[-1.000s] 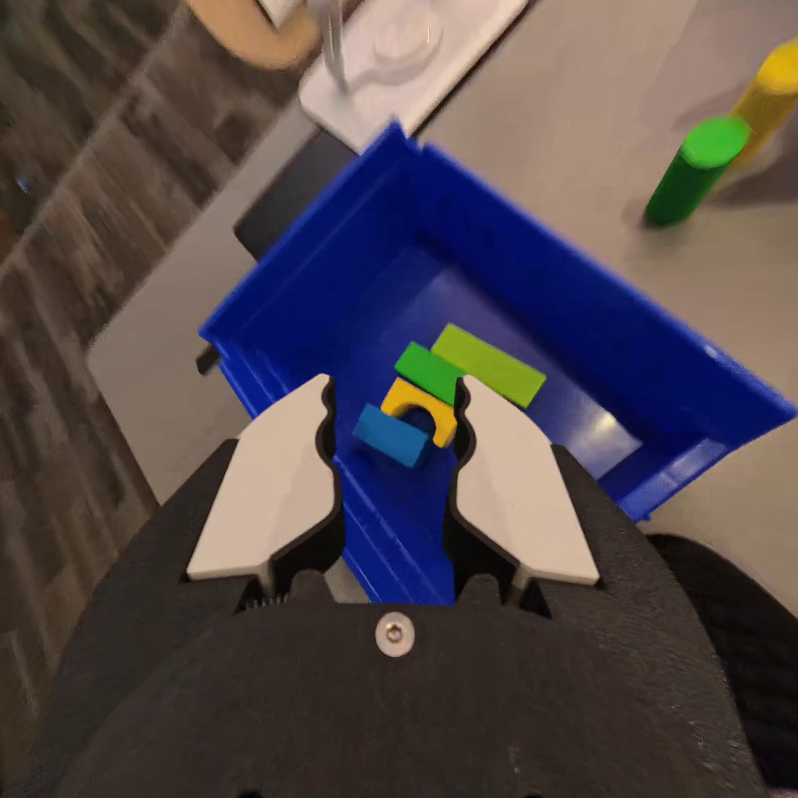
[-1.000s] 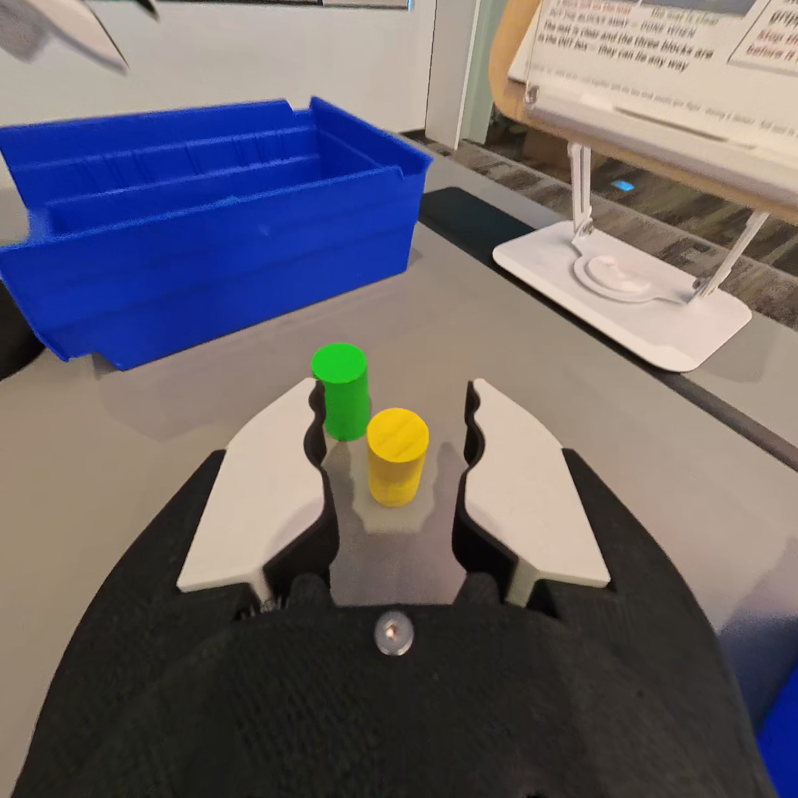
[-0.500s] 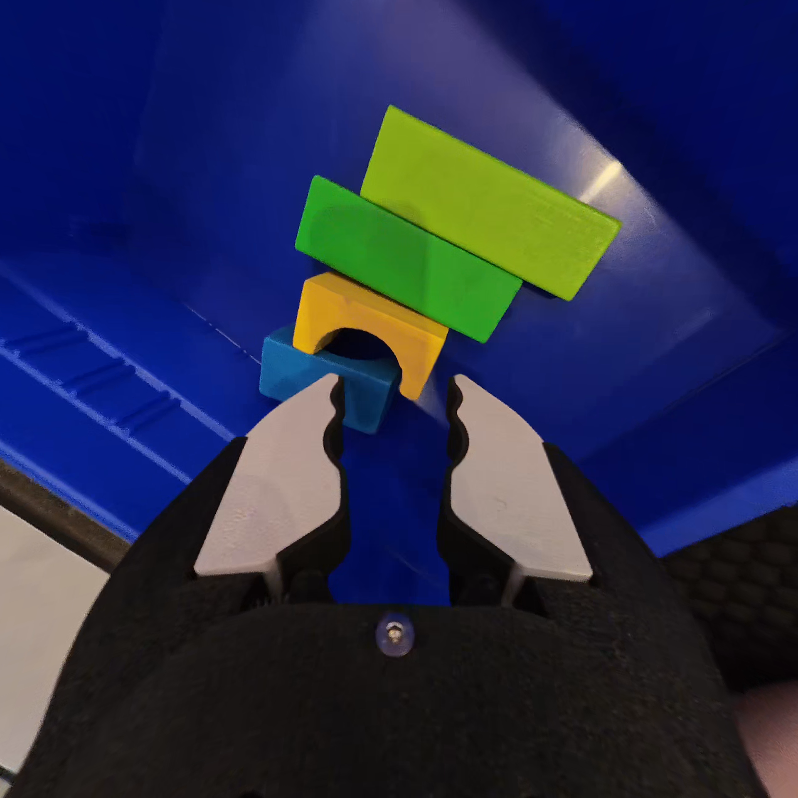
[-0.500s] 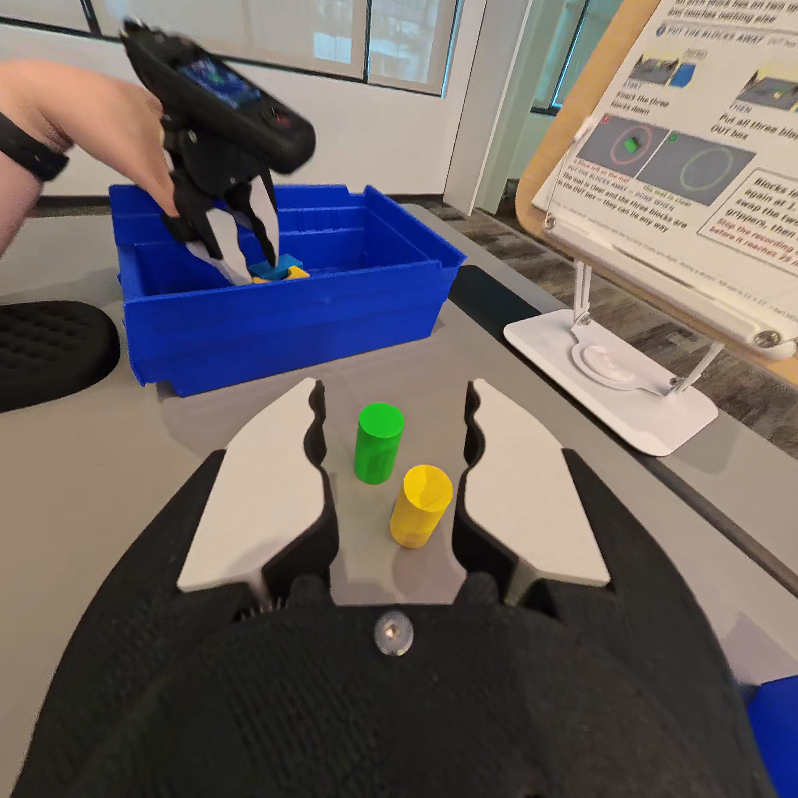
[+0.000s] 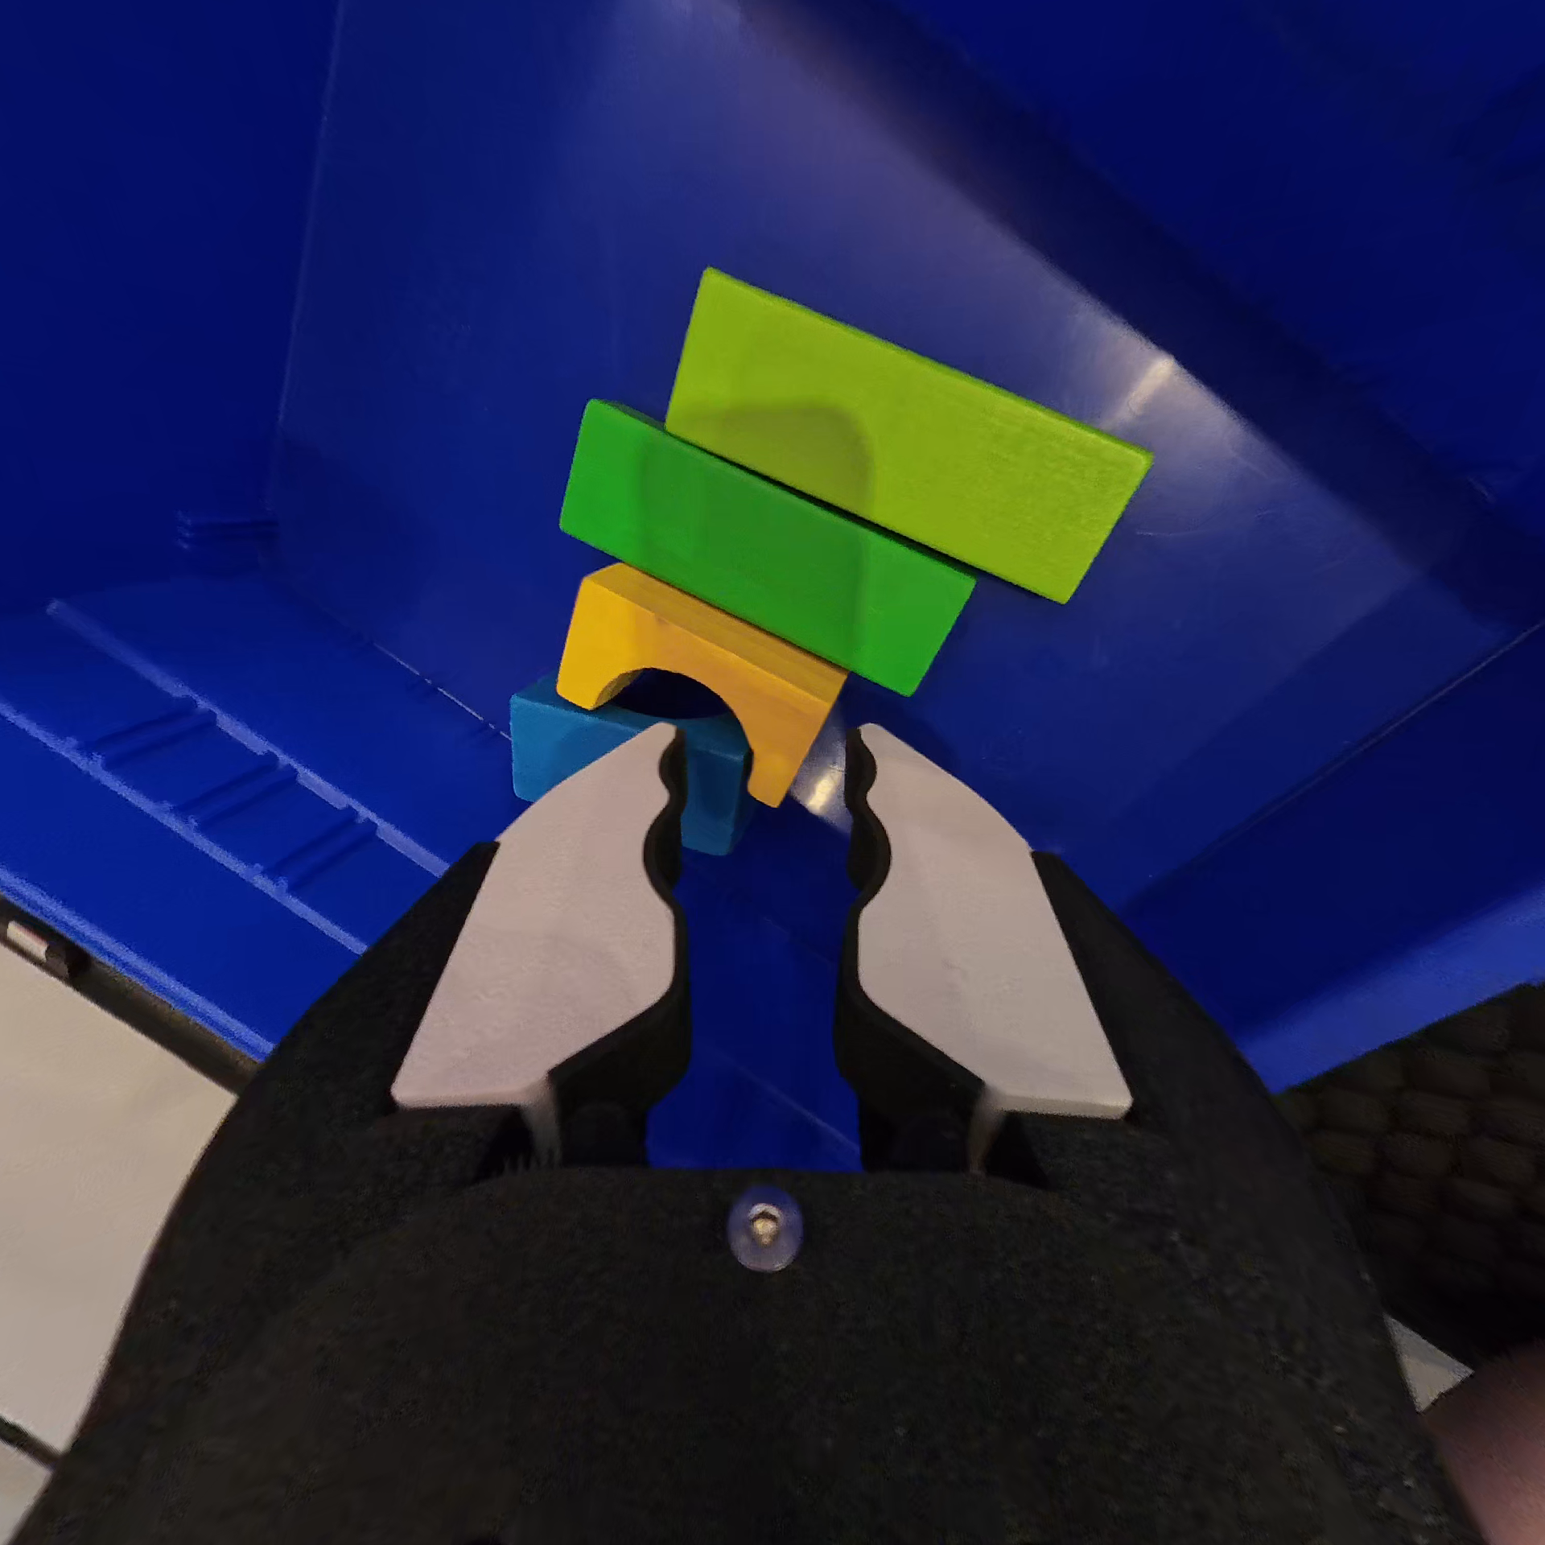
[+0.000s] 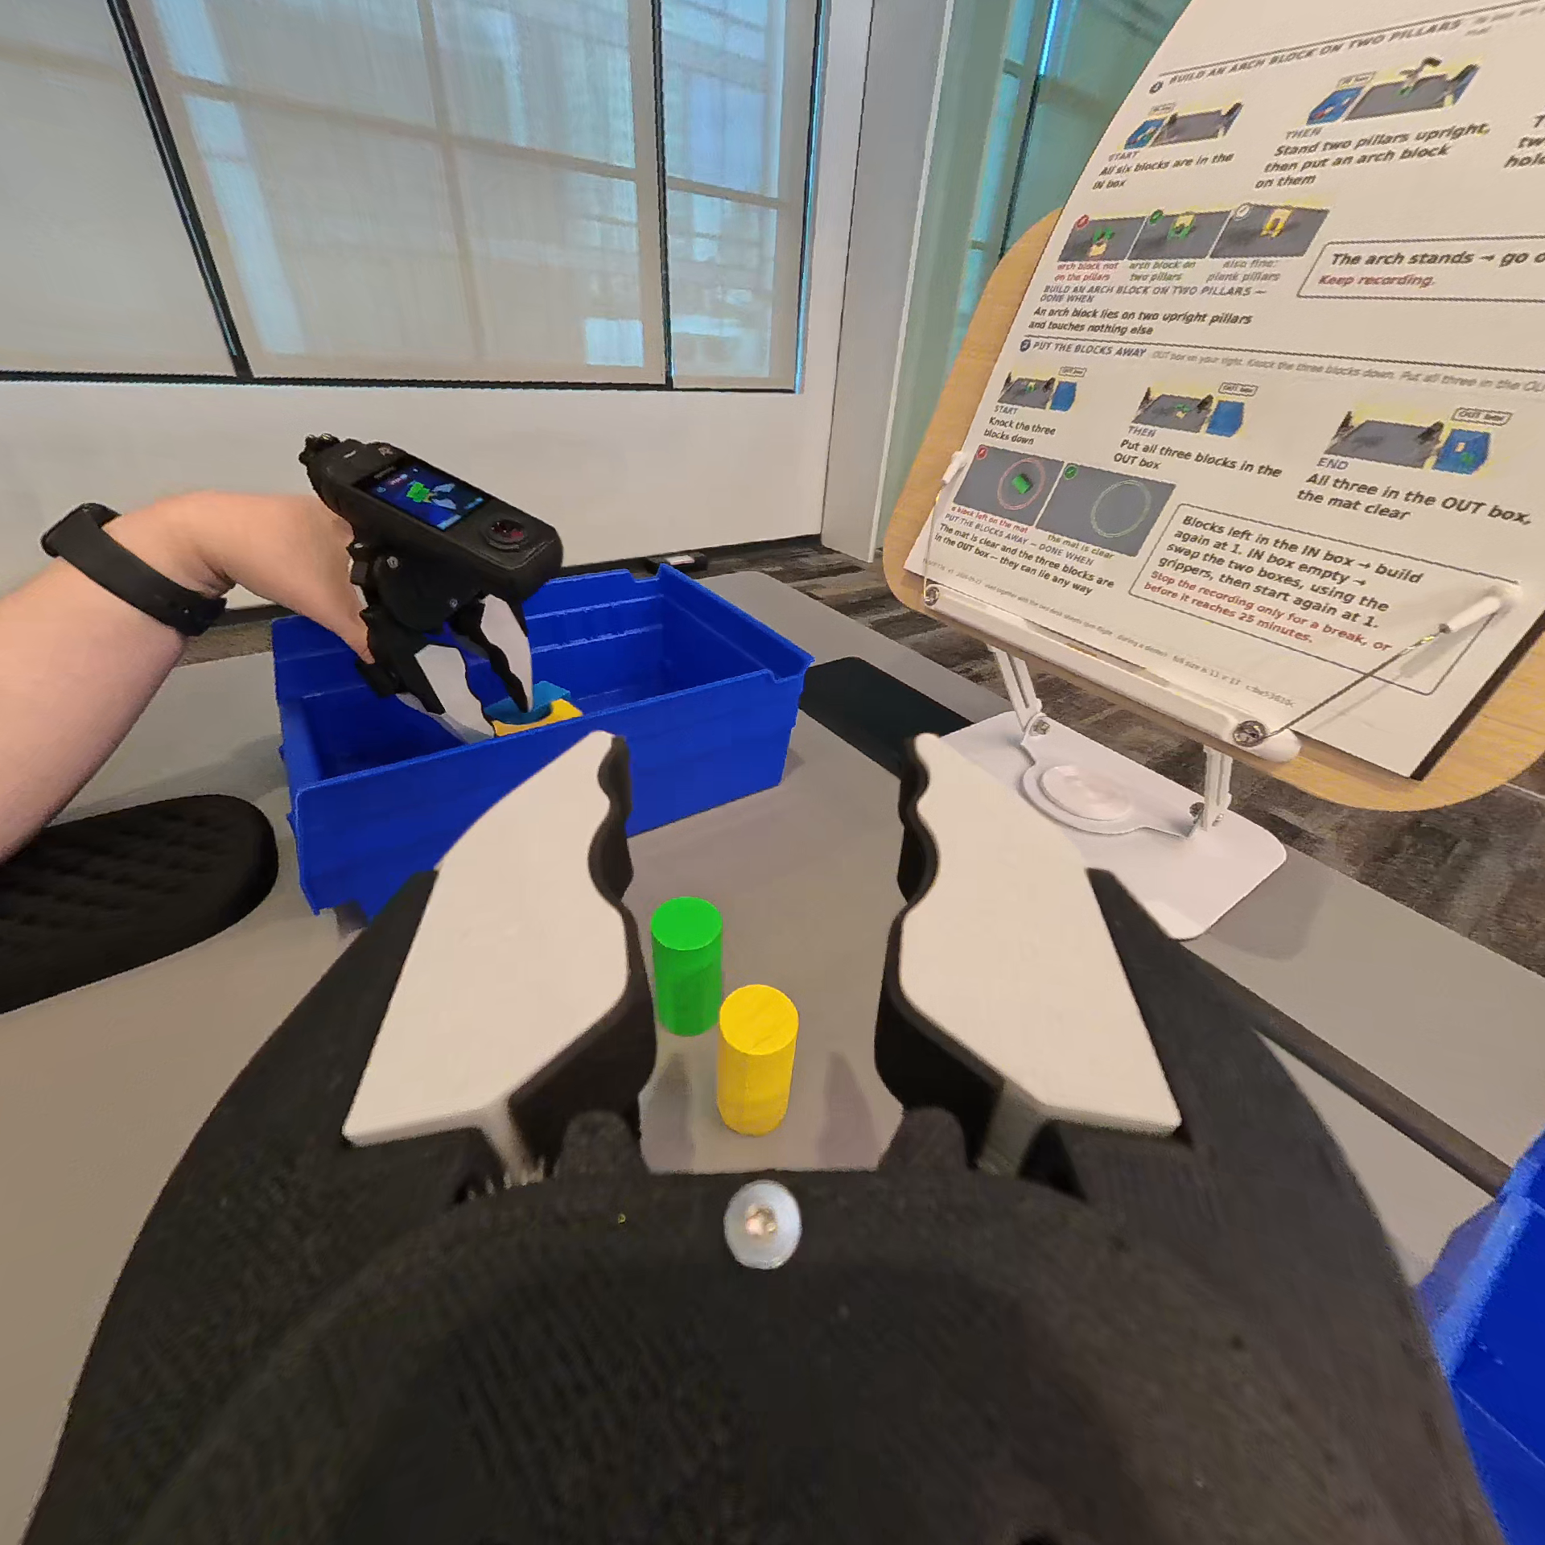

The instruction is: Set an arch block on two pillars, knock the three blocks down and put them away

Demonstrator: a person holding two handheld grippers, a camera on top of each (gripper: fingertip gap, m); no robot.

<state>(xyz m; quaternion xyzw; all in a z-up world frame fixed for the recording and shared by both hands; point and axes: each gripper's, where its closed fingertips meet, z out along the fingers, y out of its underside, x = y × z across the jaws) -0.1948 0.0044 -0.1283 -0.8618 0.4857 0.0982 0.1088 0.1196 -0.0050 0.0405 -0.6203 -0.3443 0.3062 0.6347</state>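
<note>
Yellow arch block (image 5: 702,660) in bin; upright pillars (image 6: 685,961) outside.

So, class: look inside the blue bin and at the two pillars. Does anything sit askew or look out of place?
Yes: in the blue bin the yellow arch block sits tilted, one leg propped on the blue block. The green pillar and yellow pillar stand upright.

blue block (image 5: 577,748) partly behind finger (image 5: 560,903), second bin (image 6: 1496,1338) cropped
</note>
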